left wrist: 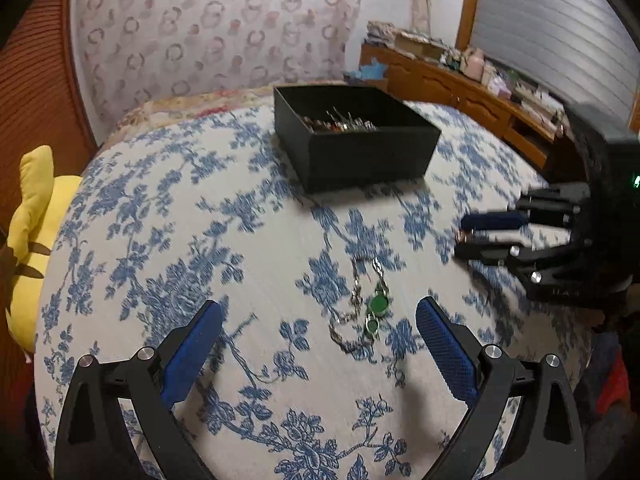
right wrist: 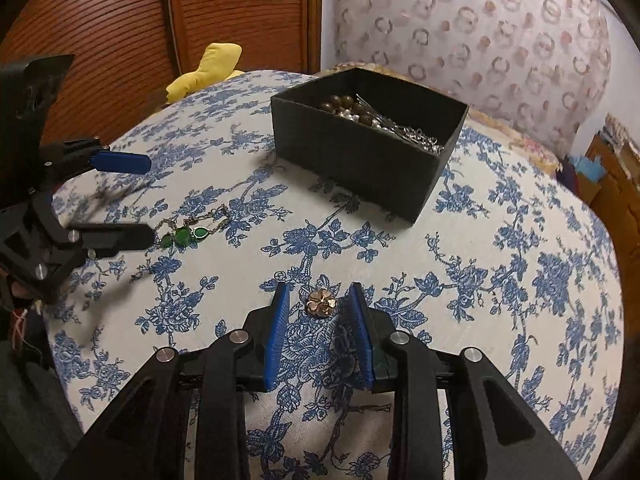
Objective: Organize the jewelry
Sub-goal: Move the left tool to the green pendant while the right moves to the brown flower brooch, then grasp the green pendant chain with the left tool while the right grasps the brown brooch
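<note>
The green-stone necklace [left wrist: 370,312] lay on the floral bedspread [left wrist: 256,240] before the black box [left wrist: 352,136], its length running toward it, between the left gripper's [left wrist: 320,320] spread jaws; the right gripper [right wrist: 320,294], part-open, straddled a gold flower brooch [right wrist: 320,302]

The left gripper [left wrist: 320,340], jaws wide apart, flanks a green-stoned chain necklace [left wrist: 370,312]; black rectangular box [left wrist: 360,156] at twelve o'clock.
</note>
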`<state>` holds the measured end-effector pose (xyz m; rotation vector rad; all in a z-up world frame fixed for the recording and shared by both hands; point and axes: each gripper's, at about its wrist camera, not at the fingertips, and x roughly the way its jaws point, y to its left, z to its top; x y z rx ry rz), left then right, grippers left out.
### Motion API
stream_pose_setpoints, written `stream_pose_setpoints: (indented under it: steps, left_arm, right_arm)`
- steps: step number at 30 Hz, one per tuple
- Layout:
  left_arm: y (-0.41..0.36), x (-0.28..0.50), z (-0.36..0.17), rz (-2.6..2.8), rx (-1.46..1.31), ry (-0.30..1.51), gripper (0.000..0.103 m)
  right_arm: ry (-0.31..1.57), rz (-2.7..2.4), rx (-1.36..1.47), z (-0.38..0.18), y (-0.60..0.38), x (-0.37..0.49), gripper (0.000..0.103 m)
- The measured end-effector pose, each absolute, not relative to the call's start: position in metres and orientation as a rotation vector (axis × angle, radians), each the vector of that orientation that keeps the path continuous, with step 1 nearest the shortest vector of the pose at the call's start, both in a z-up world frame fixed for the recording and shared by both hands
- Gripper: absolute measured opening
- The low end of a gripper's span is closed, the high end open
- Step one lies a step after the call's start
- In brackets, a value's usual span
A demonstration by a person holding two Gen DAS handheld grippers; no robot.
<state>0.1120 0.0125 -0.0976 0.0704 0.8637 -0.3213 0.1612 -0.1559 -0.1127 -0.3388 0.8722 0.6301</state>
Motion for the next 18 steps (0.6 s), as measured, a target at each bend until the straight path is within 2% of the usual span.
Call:
stream_pose_setpoints:
  steps: [2,9,11,13,14,16,18]
  left_arm:
    - [0.01,0.111,-0.1,-0.328,0.08,0.874,0.094]
    - [0.0,0.105,-0.093,-0.348,0.097,0.839,0.092]
    - [-0.005,0.104,-0.09,-0.369,0.099,0.831,0.078]
    - [-0.011,0.104,-0.09,-0.385,0.103,0.838,0.057]
    - [-0.015,0.105,-0.09,-0.392,0.107,0.844,0.052]
    - [-0.019,0.105,-0.093,-0.406,0.114,0.856,0.035]
    - [-0.024,0.105,-0.095,-0.424,0.119,0.866,0.028]
  right_arm:
    - [0.87,0.635,-0.337,-0.113,-0.155,0.16,0.018]
    - [0.847,0.621,-0.339,-0.113,-0.156,0.155,0.017]
    - [0.851,0.625,-0.33,-0.113,-0.157,0.156,0.017]
    - [0.854,0.628,-0.323,-0.112,-0.157,0.157,0.017]
    - [0.855,0.629,-0.321,-0.112,-0.157,0.157,0.017]
    - [0.855,0.63,-0.319,-0.112,-0.159,0.156,0.017]
    - [0.855,0.63,-0.319,-0.112,-0.159,0.156,0.017]
